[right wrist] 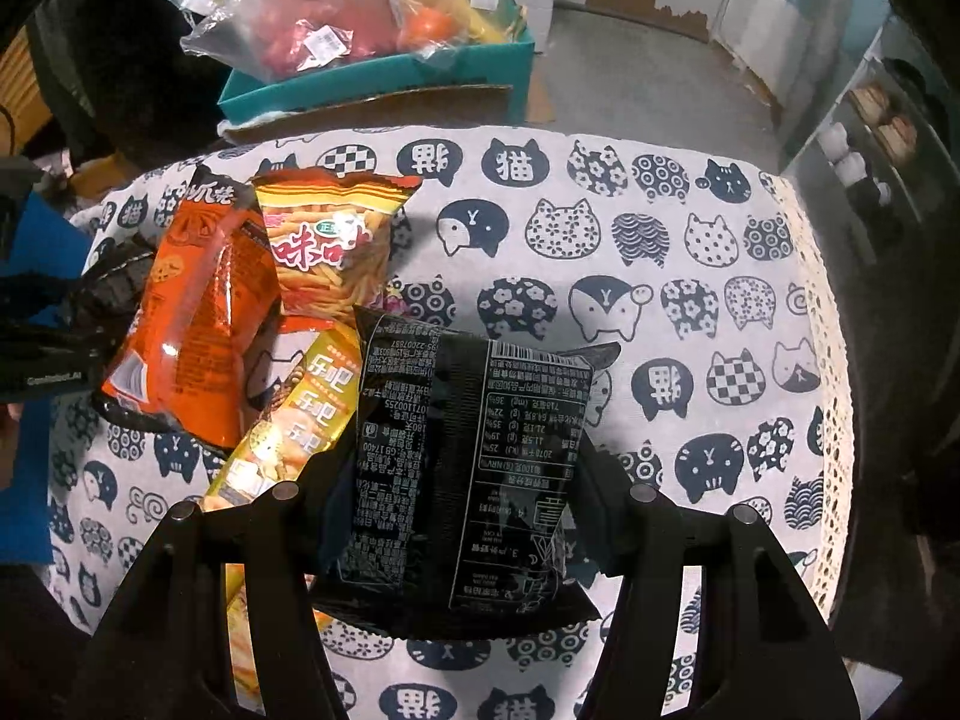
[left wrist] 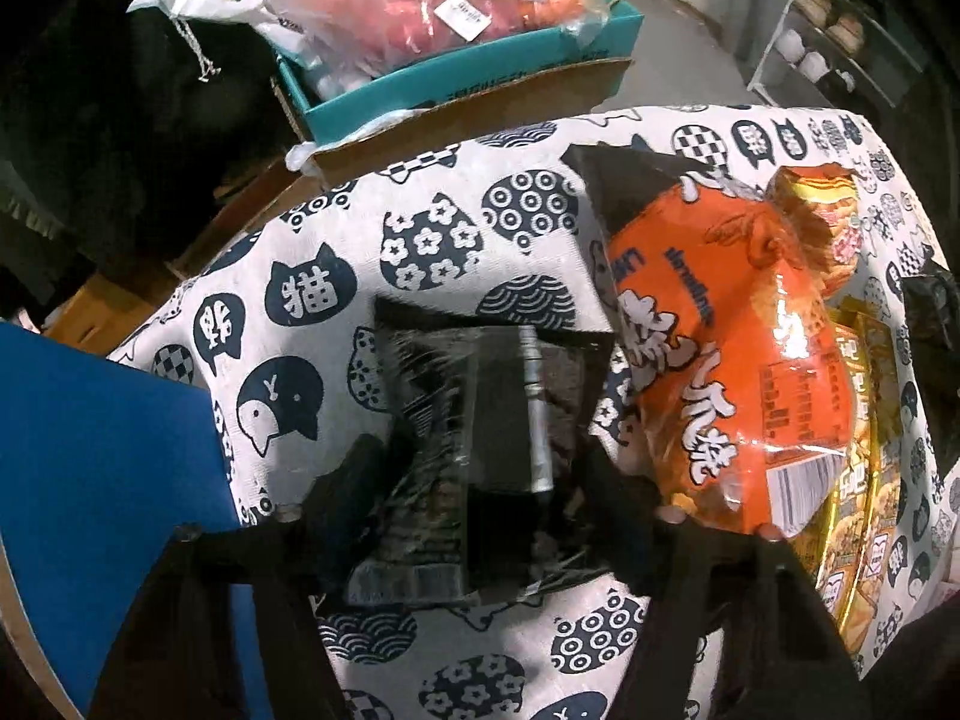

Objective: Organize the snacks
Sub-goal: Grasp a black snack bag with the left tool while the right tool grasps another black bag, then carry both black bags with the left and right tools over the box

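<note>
- L claw: my jaws closed round a dark clear-wrapped pack; held just above or on the desk, can't tell which. Long axis runs roughly fore-aft along the fingers, far end pointing away from me.
- Risk L: wrap looks slick and crinkly, so pack could slide out if I swing fast. Orange bag sits touching my R finger side, so a sideways move prob drags it.
- Orange bag: mid-left of desk, leaning on the pile, long axis diagonal; top edge points to the far side.
- Fries-print bag: just behind/beside orange bag, touching it, top toward far edge.
- Yellow pack: lies flat, partly under orange bag and black bag, long axis diagonal, near-left to far-right.
- R claw: jaws clamped on black bag, gripped around its lower half. Back label faces the cam, text upside down; long axis fore-aft, far end tilted slightly left.
- Risk R: bag overlaps yellow pack's edge, so lifting w/o clearance may flick it. Puffy bag, squeeze too hard = crushed contents, maybe a burst seam.
- Far left off desk: teal box w/ plastic bags; not a concern.
</note>
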### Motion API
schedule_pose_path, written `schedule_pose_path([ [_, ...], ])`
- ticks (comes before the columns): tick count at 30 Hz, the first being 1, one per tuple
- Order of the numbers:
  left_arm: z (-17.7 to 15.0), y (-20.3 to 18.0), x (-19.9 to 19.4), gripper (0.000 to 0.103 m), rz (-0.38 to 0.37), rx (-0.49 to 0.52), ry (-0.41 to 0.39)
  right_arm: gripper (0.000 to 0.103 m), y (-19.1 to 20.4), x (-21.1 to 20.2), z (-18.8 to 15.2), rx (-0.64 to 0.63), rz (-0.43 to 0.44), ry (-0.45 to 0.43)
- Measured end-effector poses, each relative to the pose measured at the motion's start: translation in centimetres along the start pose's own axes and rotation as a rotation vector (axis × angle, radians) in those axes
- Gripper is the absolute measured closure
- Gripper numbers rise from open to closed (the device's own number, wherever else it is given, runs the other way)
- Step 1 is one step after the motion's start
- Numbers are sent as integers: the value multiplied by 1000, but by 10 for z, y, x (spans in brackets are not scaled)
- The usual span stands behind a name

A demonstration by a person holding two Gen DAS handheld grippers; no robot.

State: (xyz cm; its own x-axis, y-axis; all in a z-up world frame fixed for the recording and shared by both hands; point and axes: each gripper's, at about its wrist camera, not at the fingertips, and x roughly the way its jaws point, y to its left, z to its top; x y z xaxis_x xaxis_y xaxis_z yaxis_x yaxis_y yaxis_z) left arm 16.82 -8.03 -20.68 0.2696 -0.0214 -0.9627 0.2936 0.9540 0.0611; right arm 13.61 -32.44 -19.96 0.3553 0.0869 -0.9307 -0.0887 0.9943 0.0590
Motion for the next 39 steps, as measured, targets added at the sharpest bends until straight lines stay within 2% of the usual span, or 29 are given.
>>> schedule_pose_path([
  [7,-9,-9,-14,45,50,22,-41,43,9,-7,1,-22,2,-17],
  [13,-17,-13,-44,45,94,26,-123,43,19,-20,4,-37,5,-43],
  [23,-43,7,-92,45,39,-87,-193,43,42,-53,7,-56,11,-126],
  [30,-58,18,-128,45,74,-108,-277,43,72,-88,14,-87,46,-201],
  [39,-77,41,-159,45,80,-157,-326,43,109,-108,21,-128,85,-245],
])
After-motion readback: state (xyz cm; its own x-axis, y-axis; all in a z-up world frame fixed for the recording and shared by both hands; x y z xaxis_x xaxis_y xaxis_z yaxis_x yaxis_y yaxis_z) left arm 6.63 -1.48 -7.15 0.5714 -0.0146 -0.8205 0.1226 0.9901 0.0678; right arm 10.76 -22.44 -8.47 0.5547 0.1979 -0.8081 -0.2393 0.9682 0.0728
